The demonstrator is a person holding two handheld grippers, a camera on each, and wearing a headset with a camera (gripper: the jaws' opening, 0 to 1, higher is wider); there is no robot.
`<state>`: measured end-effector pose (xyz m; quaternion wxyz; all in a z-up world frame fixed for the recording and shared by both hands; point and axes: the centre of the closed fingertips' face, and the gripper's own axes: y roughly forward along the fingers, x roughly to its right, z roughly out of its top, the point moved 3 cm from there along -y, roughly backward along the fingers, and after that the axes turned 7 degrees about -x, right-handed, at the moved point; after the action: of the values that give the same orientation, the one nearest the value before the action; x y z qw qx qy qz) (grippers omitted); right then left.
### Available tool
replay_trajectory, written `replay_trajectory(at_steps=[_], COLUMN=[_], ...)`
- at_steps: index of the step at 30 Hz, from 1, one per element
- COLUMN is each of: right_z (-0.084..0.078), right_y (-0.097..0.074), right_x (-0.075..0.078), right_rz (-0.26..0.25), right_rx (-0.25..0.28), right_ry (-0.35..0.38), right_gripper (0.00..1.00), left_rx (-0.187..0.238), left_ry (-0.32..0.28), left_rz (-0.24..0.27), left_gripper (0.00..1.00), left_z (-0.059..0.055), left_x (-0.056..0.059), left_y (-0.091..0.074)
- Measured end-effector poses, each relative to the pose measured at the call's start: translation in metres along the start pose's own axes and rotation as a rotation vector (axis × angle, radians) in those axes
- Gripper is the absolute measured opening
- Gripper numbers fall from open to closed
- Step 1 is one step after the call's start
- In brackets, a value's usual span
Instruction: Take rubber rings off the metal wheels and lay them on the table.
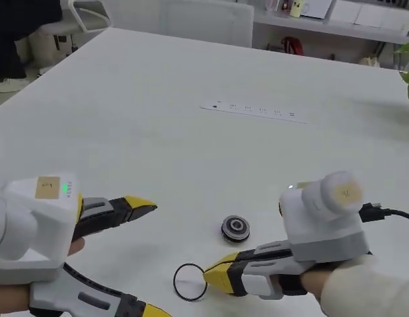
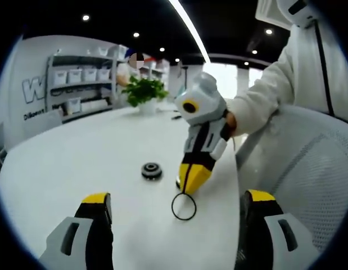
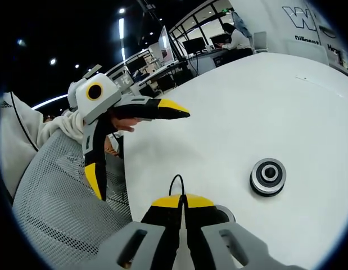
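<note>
White tabletop [image 1: 158,139] is spread beneath both grippers. At the near right, the right gripper [image 1: 215,277] is held low, and its yellow-tipped jaws are pressed together on the edge of a thin black rubber ring [image 1: 176,281]. The ring is carried to the left of the tips, close over the tabletop; whether it touches the surface cannot be told. In the right gripper view the ring is seen as a slim loop pinched between the closed tips and rising beyond them.

At the near left, the left gripper [image 1: 148,257] is held with its jaws spread wide and nothing gripped between them. In the left gripper view the ring and the right gripper's tips are seen ahead, in the gap between those jaws.

One metal wheel [image 1: 236,227] is laid flat on the tabletop just beyond the right gripper's tips, apart from the ring. A dark outer band is seen round its bright hub.

Farther back on the tabletop a white power strip [image 1: 254,110] is laid. A mesh chair back [image 3: 55,197] is seen in the right gripper view, beside the tabletop.
</note>
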<state>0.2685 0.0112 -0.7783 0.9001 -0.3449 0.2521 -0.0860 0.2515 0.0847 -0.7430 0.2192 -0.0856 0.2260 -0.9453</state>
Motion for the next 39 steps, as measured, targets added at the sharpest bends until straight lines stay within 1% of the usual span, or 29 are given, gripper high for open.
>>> replay_trajectory(at_steps=[5, 7, 9, 13, 18, 22, 26, 30, 32, 35, 39], right_z=[0.002, 0.001, 0.002, 0.004, 0.007, 0.014, 0.018, 0.021, 0.021, 0.019, 0.016], right_y=[0.002, 0.003, 0.004, 0.003, -0.004, -0.015, -0.024, -0.033, -0.036, -0.04, -0.045], right_x=[0.003, 0.005, 0.004, 0.006, 0.014, 0.019, 0.022, 0.023, 0.023, 0.024, 0.023], right_rz=[-0.008, -0.02, -0.019, -0.032, -0.047, -0.054, -0.055, -0.059, -0.059, -0.061, -0.056], right_rx=[0.004, -0.004, 0.002, 0.006, 0.027, 0.067, 0.094, 0.115, 0.119, 0.11, 0.107], right_ry=[-0.009, -0.03, -0.038, -0.05, -0.029, -0.015, -0.002, -0.013, -0.029, -0.055, -0.069], right_gripper=[0.0, 0.0, 0.0, 0.04, 0.05, 0.06, 0.1, 0.11, 0.12, 0.15, 0.16], left_rx=[0.0, -0.002, -0.004, -0.009, -0.015, -0.01, -0.007, -0.005, -0.006, -0.001, 0.013], left_ry=[-0.002, -0.003, -0.006, -0.009, -0.013, -0.014, -0.016, -0.016, -0.016, -0.016, -0.019], left_rz=[-0.011, -0.012, -0.013, -0.009, -0.014, -0.015, -0.02, -0.029, -0.032, -0.032, -0.037], left_gripper=[0.98, 0.98, 0.98, 0.98, 0.98, 0.97, 0.96, 0.95, 0.95, 0.94, 0.91], left_z=[0.0, 0.0, -0.001, -0.002, -0.003, -0.001, -0.001, 0.0, 0.001, 0.002, 0.005], left_x=[0.002, 0.002, 0.002, 0.001, 0.002, 0.002, 0.003, 0.005, 0.006, 0.006, 0.006], left_y=[0.001, 0.001, 0.001, 0.001, 0.002, 0.002, 0.002, 0.003, 0.003, 0.003, 0.003])
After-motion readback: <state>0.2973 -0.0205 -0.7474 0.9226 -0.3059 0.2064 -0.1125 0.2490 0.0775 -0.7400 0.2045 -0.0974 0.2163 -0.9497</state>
